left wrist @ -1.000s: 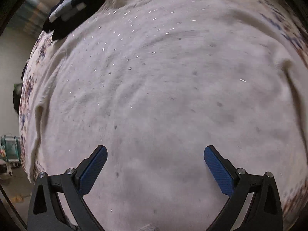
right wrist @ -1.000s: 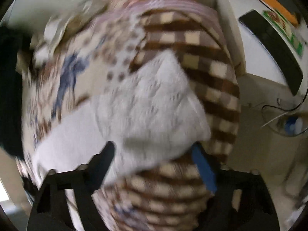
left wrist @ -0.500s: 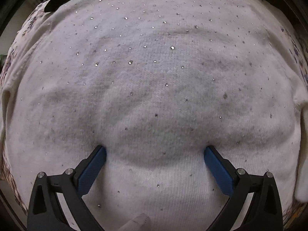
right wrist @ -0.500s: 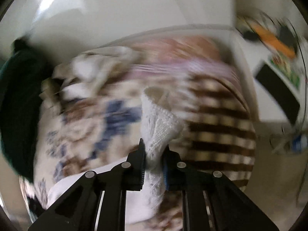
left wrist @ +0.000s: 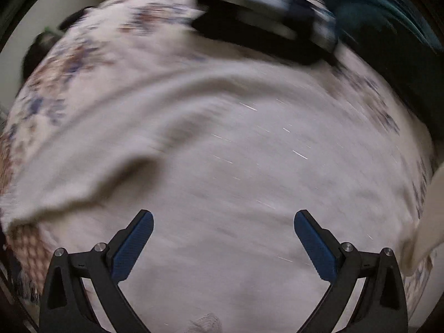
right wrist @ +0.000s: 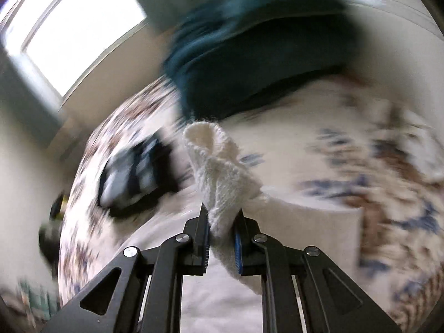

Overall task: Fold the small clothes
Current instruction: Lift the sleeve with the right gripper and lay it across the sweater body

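Daylight is pouring through a window (right wrist: 75, 36) at upper left; a pale wall (right wrist: 25, 149) is showing below it, blurred

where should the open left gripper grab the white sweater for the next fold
Probably the raised fold along the white sweater at its left edge. That ridge stands up off the patterned blanket, so the left gripper, jaws wide open, could come in low from the left and close across it. The right gripper already pinches the knit cuff.

- A home bedroom.
- A floral-patterned cream bedspread (right wrist: 374, 166) covers a bed.
- A bright window (right wrist: 72, 36) sits in the pale wall.
- A dark teal garment (right wrist: 249, 50) lies on the bedspread.
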`<state>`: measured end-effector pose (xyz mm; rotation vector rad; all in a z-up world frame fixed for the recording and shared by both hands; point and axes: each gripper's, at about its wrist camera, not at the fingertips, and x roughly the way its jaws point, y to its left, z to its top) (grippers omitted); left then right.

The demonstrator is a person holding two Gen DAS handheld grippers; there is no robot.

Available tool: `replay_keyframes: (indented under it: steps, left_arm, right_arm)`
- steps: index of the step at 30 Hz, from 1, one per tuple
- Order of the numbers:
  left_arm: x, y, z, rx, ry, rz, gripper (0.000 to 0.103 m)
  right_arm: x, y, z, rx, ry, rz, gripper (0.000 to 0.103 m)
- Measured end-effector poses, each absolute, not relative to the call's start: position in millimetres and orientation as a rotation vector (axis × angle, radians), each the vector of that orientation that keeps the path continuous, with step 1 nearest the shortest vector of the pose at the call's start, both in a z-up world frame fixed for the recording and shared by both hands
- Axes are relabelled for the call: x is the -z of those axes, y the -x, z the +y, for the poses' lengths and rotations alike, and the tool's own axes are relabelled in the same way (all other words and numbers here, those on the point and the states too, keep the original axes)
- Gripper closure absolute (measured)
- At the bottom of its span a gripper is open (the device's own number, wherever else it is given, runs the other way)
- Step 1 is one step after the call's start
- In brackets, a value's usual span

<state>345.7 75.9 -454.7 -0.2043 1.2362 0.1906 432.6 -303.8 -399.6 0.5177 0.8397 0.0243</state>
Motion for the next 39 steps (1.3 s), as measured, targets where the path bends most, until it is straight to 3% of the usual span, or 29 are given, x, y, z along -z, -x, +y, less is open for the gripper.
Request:
replay_keyframes:
  steps: [6,11,19,25,27,29,30,31,36,39]
  left_arm:
    - [462,-323,153,-0.358,0.250,1.222,0.000]
    - [472,-310,187,-0.435,0.310,1.225,0.000]
    - [504,-318,193,-0.502,0.355,1.273,0.000]
    - [509,-306,205,-0.559,0.353,1.280,0.000]
    - [510,-298,213,-0.594,0.370,1.289,0.000]
    - [511,-289,224,-0.632,0.406,1.294,0.000]
    - [511,-281,232,-0.662,0.436,1.297,0.000]
    - [512,-274,241,-0.689,0.470,1.296,0.000]
    - [527,-225,299,-0.837,0.758,1.248,0.000]
    - [544,-191,336,-0.911,1.018,1.117,0.000]
  right_arm:
    - [474,-477,-110,-0.246,-0.351,1.045,0.089]
    - [540,-458,-1,-0.351,-0.183,1.189,0.089]
    - [578,-436,40,-0.366,-0.044,1.239,0.089]
    - [556,-459,36,-0.276,-0.117,1.189,0.089]
    - [562,-469,39,-0.291,-0.172,1.248,0.080]
    - [570,-475,36,-0.378,-0.313,1.356,0.056]
    - [569,-480,29,-0.438,-0.421,1.382,0.037]
    - [568,-477,18,-0.462,-0.506,1.384,0.029]
    - [555,-456,-48,-0.302,-0.529,1.371,0.026]
    - [560,-445,-81,-0.212,-0.494,1.402,0.026]
